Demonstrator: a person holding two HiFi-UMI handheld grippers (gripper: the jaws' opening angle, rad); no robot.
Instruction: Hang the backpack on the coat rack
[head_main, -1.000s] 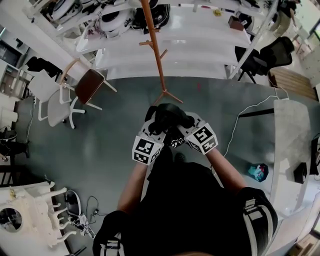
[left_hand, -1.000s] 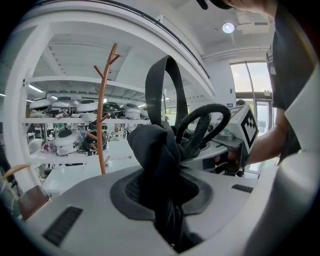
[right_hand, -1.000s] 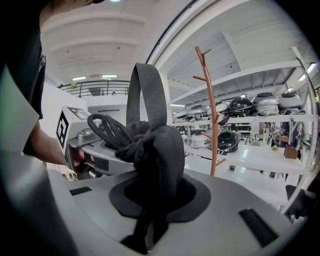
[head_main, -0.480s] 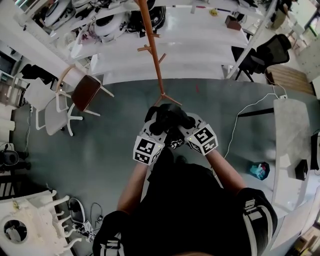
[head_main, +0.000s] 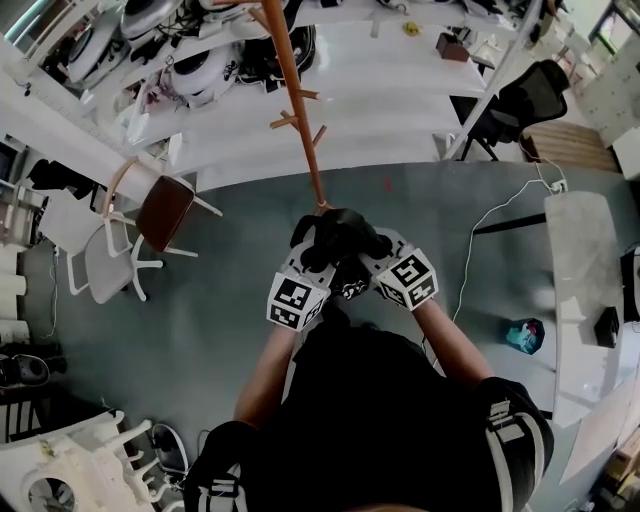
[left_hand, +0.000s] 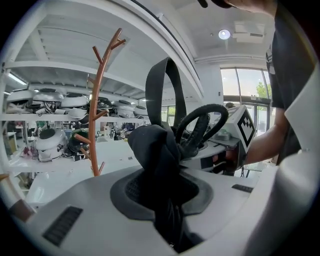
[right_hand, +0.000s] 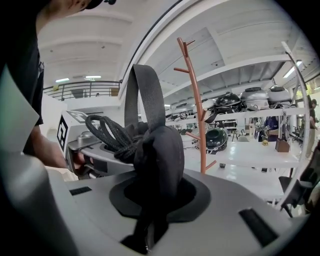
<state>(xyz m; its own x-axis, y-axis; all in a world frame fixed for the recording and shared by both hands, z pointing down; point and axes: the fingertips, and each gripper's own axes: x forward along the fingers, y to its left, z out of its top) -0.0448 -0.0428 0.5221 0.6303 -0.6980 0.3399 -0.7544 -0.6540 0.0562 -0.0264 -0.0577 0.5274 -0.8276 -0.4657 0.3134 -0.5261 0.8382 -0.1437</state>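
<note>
**Backpack pinched by both grippers, facing the rack**

Head view: left gripper (head_main: 303, 275) and right gripper (head_main: 390, 265) are holding the bunched backpack (head_main: 338, 235) before the coat rack (head_main: 295, 90), whose top is cropped.
Left gripper view: jaws are clamping black fabric, leaving the strap loop (left_hand: 165, 95) free for a peg.
Right gripper view: same pinch; the bag's bulk is hanging out of sight.

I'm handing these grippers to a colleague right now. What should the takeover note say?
Left gripper: jaws shut on bunched fabric of the black backpack.
Right gripper: jaws shut on the same backpack, close beside the left.
Backpack: held up in front of the person, strap loop standing upright.
Coat rack: just ahead on the floor, visible pegs bare.
Done: backpack gripped and near the rack.
Left: raise it, hook the loop over a peg, release both jaws.
</note>
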